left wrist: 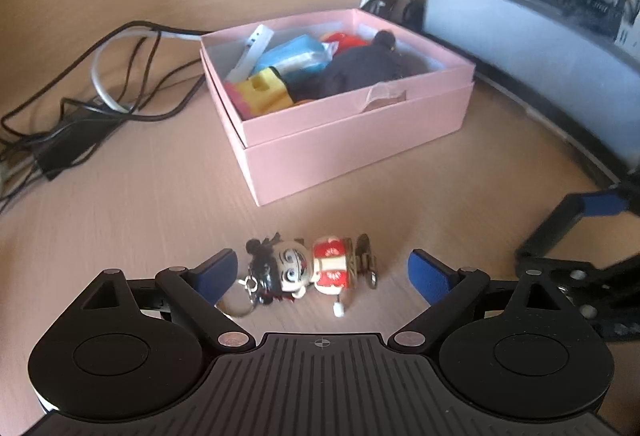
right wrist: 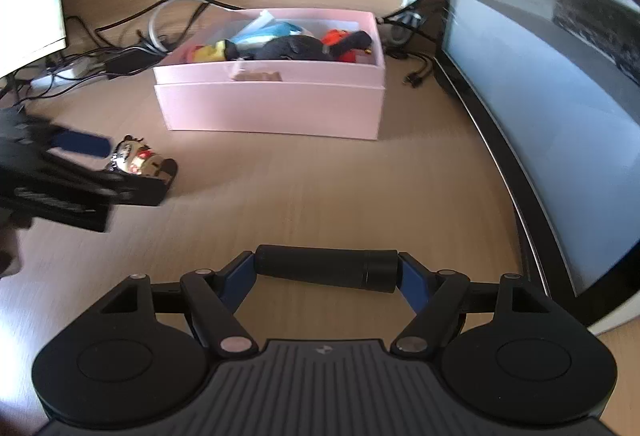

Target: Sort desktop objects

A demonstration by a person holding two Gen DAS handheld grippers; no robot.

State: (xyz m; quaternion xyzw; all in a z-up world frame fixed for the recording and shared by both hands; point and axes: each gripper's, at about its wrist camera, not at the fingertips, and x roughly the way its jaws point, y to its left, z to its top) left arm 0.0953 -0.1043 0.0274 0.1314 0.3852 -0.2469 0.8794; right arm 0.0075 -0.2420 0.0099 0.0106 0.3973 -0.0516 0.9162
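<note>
Claw fingers of the left claw [left wrist: 320, 270] are spread wide, low over the wooden surface [left wrist: 140, 204], and a keychain figure [left wrist: 308, 270] lies between them, touching neither blue pad. The figure has a black-haired head on the left and a red and white body on the right, with a metal ring [left wrist: 236, 306] at its near left. The right claw [right wrist: 326, 270] pinches a black cylinder [right wrist: 326, 268] crosswise between its pads. Farther away stands a pink box [left wrist: 352, 140], open and filled with small colourful objects. Black cables [left wrist: 80, 104] lie left of the box, a monitor [right wrist: 540, 108] stands at the right.
</note>
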